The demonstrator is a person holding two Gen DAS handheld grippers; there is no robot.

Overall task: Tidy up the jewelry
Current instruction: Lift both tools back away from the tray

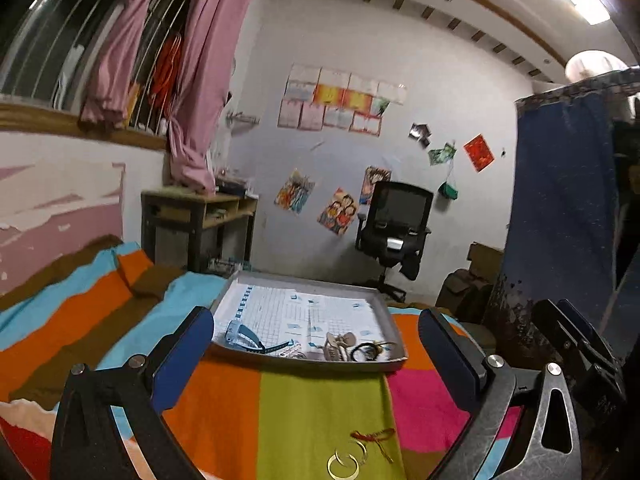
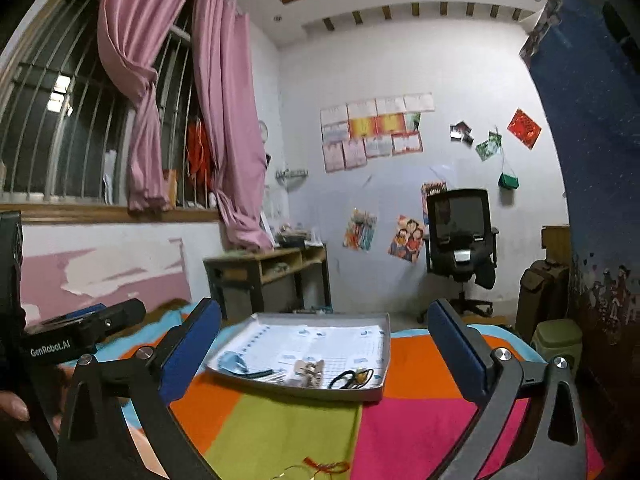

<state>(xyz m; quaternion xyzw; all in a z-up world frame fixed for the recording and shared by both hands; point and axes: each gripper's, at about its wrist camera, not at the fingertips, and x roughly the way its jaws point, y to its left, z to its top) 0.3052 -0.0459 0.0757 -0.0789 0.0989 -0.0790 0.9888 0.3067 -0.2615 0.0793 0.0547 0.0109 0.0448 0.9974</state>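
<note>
My left gripper (image 1: 316, 344): jaws spread wide, holding nothing.
My right gripper (image 2: 324, 344): likewise wide apart, empty.
Tray (image 1: 394, 330): on the striped bedspread (image 1: 320, 412) — watch (image 1: 240, 334) and hair ties (image 1: 366, 350) inside.
Gold earrings (image 1: 346, 464): on the green stripe, beside a red cord (image 1: 374, 437) — outside the tray.
</note>
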